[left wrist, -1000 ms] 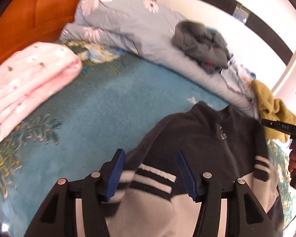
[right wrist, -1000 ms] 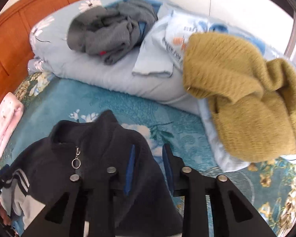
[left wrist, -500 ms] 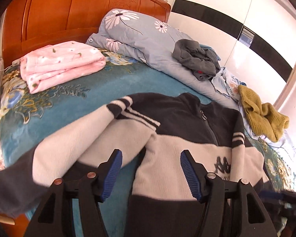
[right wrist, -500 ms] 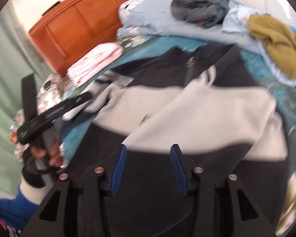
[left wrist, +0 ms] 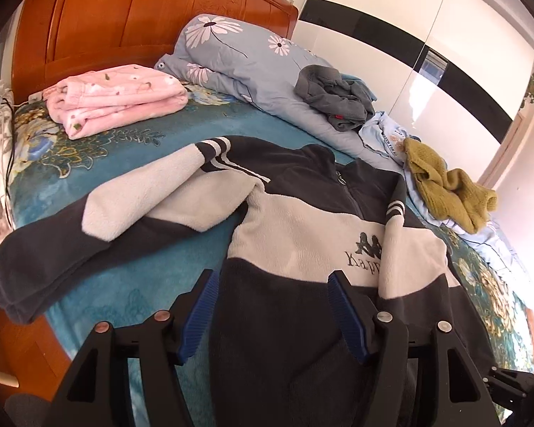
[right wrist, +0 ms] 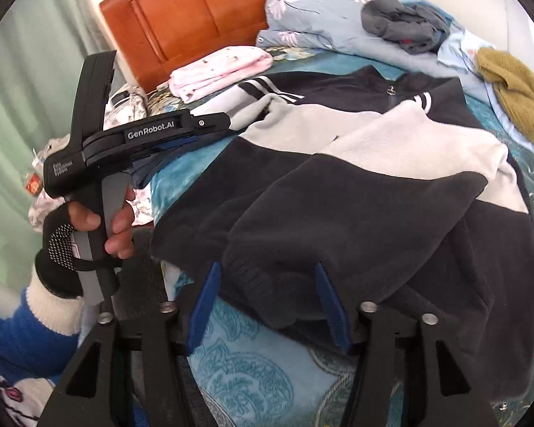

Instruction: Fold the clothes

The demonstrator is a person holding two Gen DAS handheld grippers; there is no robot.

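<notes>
A black and light grey fleece jacket [left wrist: 302, 242] lies face up on the teal bedspread [left wrist: 131, 299], collar toward the pillows. Its left sleeve [left wrist: 124, 206] stretches out toward the bed's left edge. The right sleeve [right wrist: 391, 185] is laid across the front, and its dark cuff [right wrist: 267, 270] rests between the opening jaws of my right gripper [right wrist: 267, 284]; the pads do not press on it. My left gripper [left wrist: 272, 299] hovers over the dark hem with its jaws opening and nothing gripped. A gloved hand [right wrist: 89, 220] carries the left gripper [right wrist: 210, 131] in the right wrist view.
A folded pink cloth [left wrist: 117, 99] lies near the wooden headboard [left wrist: 124, 17]. On the flowered quilt [left wrist: 238, 53] sit a crumpled grey garment [left wrist: 334, 96], a light blue one [left wrist: 384, 135] and a mustard sweater [left wrist: 448, 188]. The bed's edge drops off at the left.
Both grippers have drawn back from the jacket's collar and shoulders to its hem. The right sleeve now lies over the front. The right jaws have spread wider.
</notes>
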